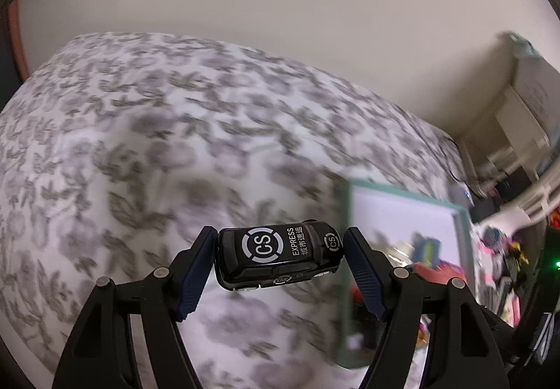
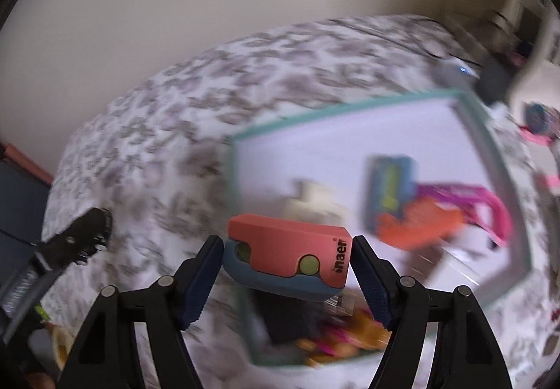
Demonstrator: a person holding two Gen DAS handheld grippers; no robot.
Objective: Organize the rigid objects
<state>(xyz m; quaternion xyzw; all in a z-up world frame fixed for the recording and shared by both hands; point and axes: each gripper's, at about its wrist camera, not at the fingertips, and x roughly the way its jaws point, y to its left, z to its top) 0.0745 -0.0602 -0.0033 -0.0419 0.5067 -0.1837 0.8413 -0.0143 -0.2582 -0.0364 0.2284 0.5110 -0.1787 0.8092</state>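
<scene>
My left gripper (image 1: 280,254) is shut on a black toy car (image 1: 278,254) marked "CS EXPRESS" and holds it in the air above the floral bedspread (image 1: 157,144). My right gripper (image 2: 287,257) is shut on a pink and blue stapler-like block (image 2: 287,257) and holds it over the near edge of a white box with a green rim (image 2: 497,158). The box also shows in the left wrist view (image 1: 462,235), to the right of the car. Both views are blurred.
The box holds a blue pack (image 2: 390,187), an orange piece (image 2: 416,224), a pink piece (image 2: 490,203) and a cream object (image 2: 311,200). The left gripper's body (image 2: 70,242) shows at the left of the right wrist view. Shelves and clutter (image 1: 507,249) stand at the right.
</scene>
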